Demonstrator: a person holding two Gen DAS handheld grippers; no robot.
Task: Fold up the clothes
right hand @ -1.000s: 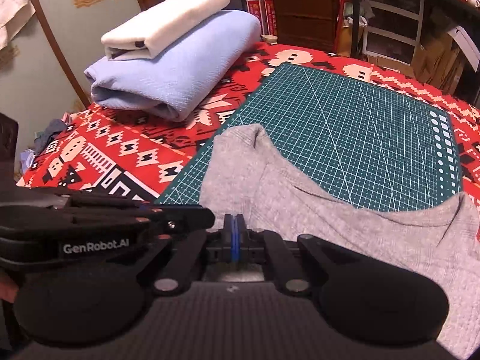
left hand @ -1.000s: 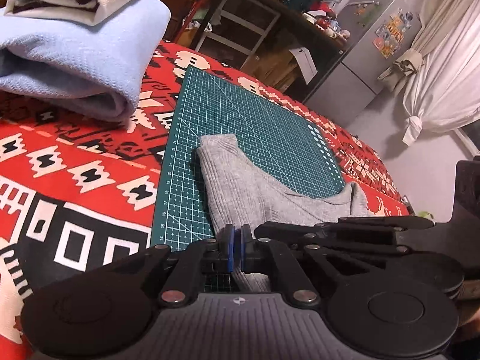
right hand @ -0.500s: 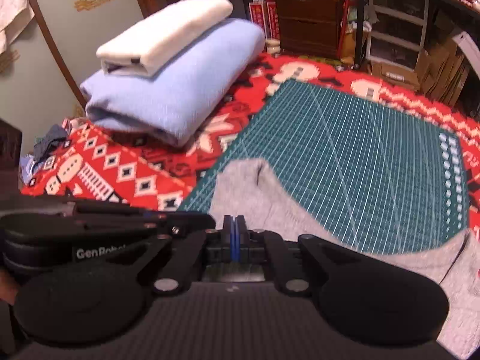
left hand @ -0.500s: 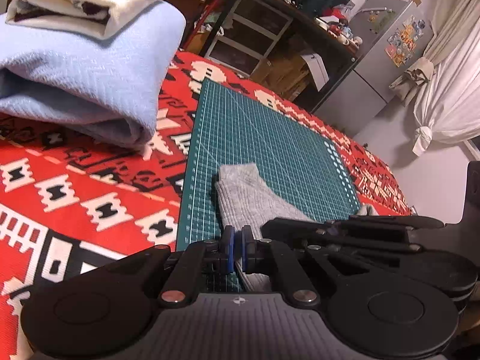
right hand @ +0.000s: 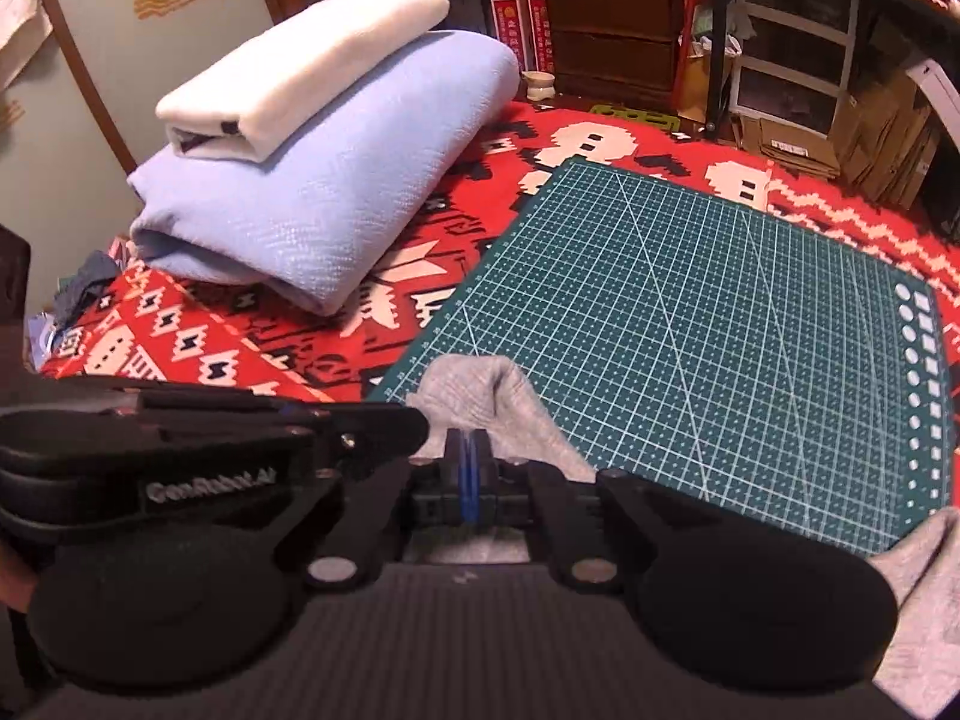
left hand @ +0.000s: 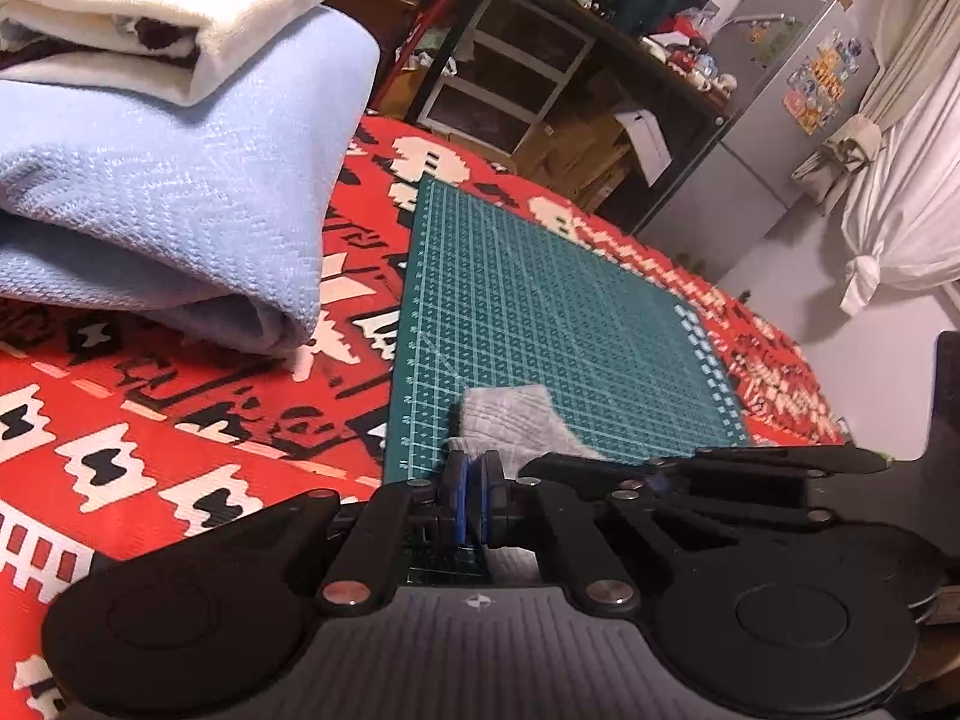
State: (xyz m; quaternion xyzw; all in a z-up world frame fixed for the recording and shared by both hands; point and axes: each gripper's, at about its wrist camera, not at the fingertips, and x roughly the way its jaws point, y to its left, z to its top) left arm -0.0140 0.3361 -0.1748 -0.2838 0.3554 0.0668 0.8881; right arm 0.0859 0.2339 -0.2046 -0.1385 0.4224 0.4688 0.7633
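Grey garment (left hand: 510, 423) beside stacked blankets (left hand: 162, 180)

White lettering "GenRobot.AI" (blurred) stands on the left tool (right hand: 360, 429), seen from the right wrist.

Black left gripper (left hand: 472, 483), blue-padded fingers (left hand: 460, 501), 2 silver screws.

A gray knit garment (right hand: 480, 396) lies bunched at the near edge of a green cutting mat (right hand: 708, 324), its fabric lifted into a rumpled peak, with another part of the same cloth trailing off at the lower right.
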